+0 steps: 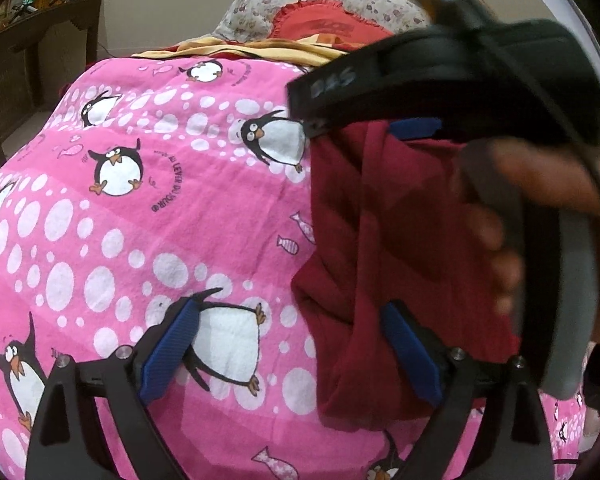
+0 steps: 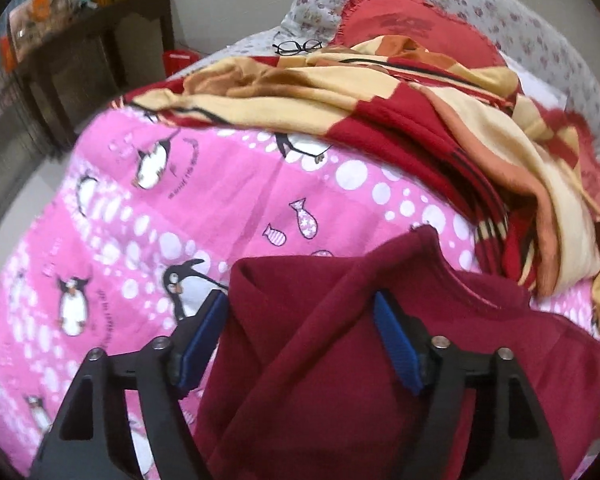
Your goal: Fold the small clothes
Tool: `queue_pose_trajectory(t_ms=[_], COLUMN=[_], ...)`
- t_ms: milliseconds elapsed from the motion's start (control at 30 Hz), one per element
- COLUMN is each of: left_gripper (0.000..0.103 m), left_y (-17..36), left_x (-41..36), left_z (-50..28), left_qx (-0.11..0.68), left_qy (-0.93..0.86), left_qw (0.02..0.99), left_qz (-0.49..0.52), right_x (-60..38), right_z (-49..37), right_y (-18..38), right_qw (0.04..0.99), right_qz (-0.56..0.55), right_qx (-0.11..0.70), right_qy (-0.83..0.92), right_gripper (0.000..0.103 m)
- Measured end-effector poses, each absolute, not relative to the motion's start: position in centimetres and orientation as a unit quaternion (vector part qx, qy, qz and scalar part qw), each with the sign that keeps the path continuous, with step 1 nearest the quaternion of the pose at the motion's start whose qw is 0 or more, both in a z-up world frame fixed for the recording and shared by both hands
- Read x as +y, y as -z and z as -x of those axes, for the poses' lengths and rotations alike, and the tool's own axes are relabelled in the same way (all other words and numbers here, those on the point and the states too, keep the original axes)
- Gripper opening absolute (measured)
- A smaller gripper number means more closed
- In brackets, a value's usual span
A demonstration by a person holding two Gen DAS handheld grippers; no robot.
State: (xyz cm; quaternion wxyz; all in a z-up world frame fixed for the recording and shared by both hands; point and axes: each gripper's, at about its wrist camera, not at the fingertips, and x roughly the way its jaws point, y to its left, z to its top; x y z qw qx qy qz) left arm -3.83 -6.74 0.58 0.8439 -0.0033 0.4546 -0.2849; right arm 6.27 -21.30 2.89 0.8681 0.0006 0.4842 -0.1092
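Maroon garment [image 2: 320, 360] on pink penguin-print bedsheet [image 1: 140, 220], bunched w/ long folds, not flat. Left gripper [image 1: 290, 344] low over sheet, jaws spread wide, nothing clamped; left blue pad [image 1: 168, 352] over a penguin print, right blue pad [image 1: 412, 356] against garment's edge, fabric [image 1: 380, 240] draped past it on the right side of left wrist view. Right gripper [image 2: 300, 336] also released, jaws wide apart, maroon cloth rising btwn the two blue pads [image 2: 204, 340] in a ridge, no pinch visible; whether pads touch the cloth on the inner faces: can't tell. In left wrist view, right gripper's black body [image 1: 440, 76] upper right, tilted, its blue pad tip [image 1: 414, 126] just above garment's top edge; person's right hand [image 1: 512, 232] wrapped on grey handle, blurred. Beyond garment, toward head of bed: rumpled red/cream/orange blanket [image 2: 420, 120], overlapping far edge of pink sheet. Behind it red frilled cushion [image 2: 412, 28] against grey floral pillows [image 2: 520, 40]. Eyeglasses [image 2: 298, 46] on floral fabric left of cushion. Dark wooden cabinet [image 2: 100, 52] at far left by wall, small items on top, too blurred to ID.
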Motion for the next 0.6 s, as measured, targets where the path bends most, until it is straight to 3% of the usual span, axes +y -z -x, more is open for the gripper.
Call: queue_pose_trajectory(t_ms=[100, 167, 300, 500, 567, 600], left_gripper=[0.097, 0.097, 0.097, 0.097, 0.083, 0.067], left_y=[-0.7, -1.1, -2.6, -2.4, -1.6, -1.5], left_x=[-6.9, -7.2, -7.4, -10.4, -10.7, -10.7], left_z=[3.9, 3.6, 2.8, 1.1, 0.5, 0.3], left_qx=[0.456, 0.458, 0.434, 0.431, 0.452, 0.46], left_qy=[0.285, 0.288, 0.303, 0.337, 0.35, 0.359], left_qw=[0.843, 0.841, 0.849, 0.837, 0.821, 0.812], left_qz=[0.0, -0.003, 0.009, -0.016, -0.001, 0.01], right_x=[-21.1, -22.2, -24.8, -26.6, -26.6, -26.5], right_z=[-6.1, -5.2, -3.4, -1.4, -1.1, -1.1], right_y=[-2.6, -3.0, -4.8, -6.7, -6.9, -6.9], right_qw=[0.875, 0.883, 0.891, 0.898, 0.898, 0.898], right_qz=[0.017, -0.004, -0.081, -0.137, -0.138, -0.138], right_qx=[0.471, 0.459, 0.442, 0.416, 0.416, 0.418], right_qy=[0.11, 0.102, 0.061, 0.033, 0.03, 0.029], right_gripper=[0.084, 0.069, 0.029, 0.028, 0.028, 0.028])
